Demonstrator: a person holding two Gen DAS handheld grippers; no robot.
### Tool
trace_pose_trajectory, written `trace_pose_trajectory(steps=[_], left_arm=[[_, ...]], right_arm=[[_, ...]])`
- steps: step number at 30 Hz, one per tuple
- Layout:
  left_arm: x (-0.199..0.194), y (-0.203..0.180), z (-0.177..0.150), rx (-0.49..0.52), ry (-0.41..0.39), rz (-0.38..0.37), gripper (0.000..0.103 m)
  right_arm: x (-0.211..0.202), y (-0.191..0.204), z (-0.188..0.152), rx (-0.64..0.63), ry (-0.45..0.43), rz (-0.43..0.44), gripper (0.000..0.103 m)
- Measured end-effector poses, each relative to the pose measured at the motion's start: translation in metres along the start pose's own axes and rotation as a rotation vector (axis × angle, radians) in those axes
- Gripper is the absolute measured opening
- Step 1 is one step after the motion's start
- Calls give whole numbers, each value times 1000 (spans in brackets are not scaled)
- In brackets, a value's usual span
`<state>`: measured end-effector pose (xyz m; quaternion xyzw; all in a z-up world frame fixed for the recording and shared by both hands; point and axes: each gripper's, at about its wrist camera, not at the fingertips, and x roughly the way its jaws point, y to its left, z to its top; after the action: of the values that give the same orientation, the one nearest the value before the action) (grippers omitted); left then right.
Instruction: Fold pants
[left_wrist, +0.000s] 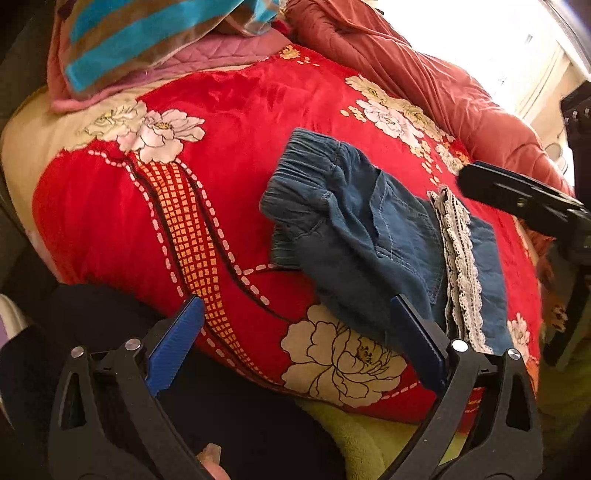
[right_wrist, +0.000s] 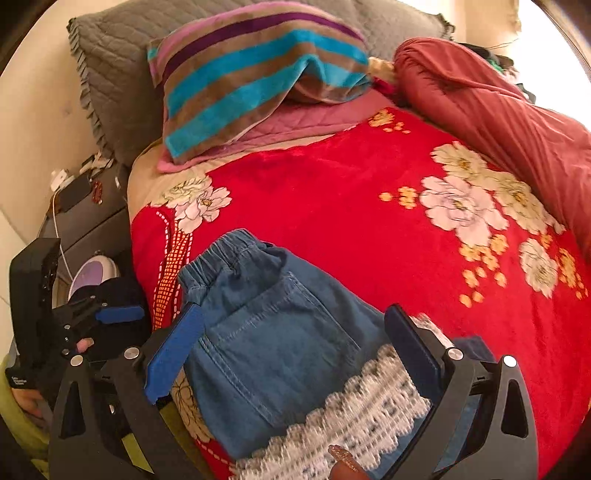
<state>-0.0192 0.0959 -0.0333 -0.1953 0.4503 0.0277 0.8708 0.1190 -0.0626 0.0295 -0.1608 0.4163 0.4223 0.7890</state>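
Left tongs (left_wrist: 295, 314) and right tongs (right_wrist: 295, 325) both gaping wide, blue fingers (left_wrist: 177, 347) spread, nothing between.

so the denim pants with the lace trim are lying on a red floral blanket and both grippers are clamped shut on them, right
Not quite. The denim pants with lace trim do lie on the red floral blanket, but neither gripper is clamped on them. The left wrist view shows the left gripper open, and the right wrist view shows the right gripper open above the pants.
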Motion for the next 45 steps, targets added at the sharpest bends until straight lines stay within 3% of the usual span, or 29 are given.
trace_pose_trajectory(steps=[5, 8, 19, 22, 23, 32, 36, 38, 42, 45], left_arm=[[0, 0, 0, -31, -13, -83, 93], [-1, -4, 3, -35, -23, -135, 86], [27, -2, 14, -120, 24, -198, 81], [30, -2, 18, -119, 25, -202, 58], [33, 0, 17, -126, 30, -206, 55], [37, 2, 16, -119, 30, -220, 51], [38, 4, 17, -117, 28, -220, 51], [38, 4, 16, -119, 27, -223, 51], [37, 5, 17, -119, 26, -229, 51], [35, 2, 17, -112, 23, -229, 59]], right_arm=[[20, 2, 9, -8, 42, 61, 98], [30, 2, 15, -29, 65, 73, 98], [64, 10, 37, -134, 122, 120, 98], [81, 12, 44, -140, 146, 126, 98], [88, 12, 46, -140, 161, 143, 98], [130, 14, 53, -132, 261, 250, 97], [136, 17, 49, -134, 283, 331, 61], [133, 19, 46, -149, 266, 329, 58], [116, 7, 46, -101, 209, 375, 40], [96, -5, 43, -54, 153, 414, 30]])
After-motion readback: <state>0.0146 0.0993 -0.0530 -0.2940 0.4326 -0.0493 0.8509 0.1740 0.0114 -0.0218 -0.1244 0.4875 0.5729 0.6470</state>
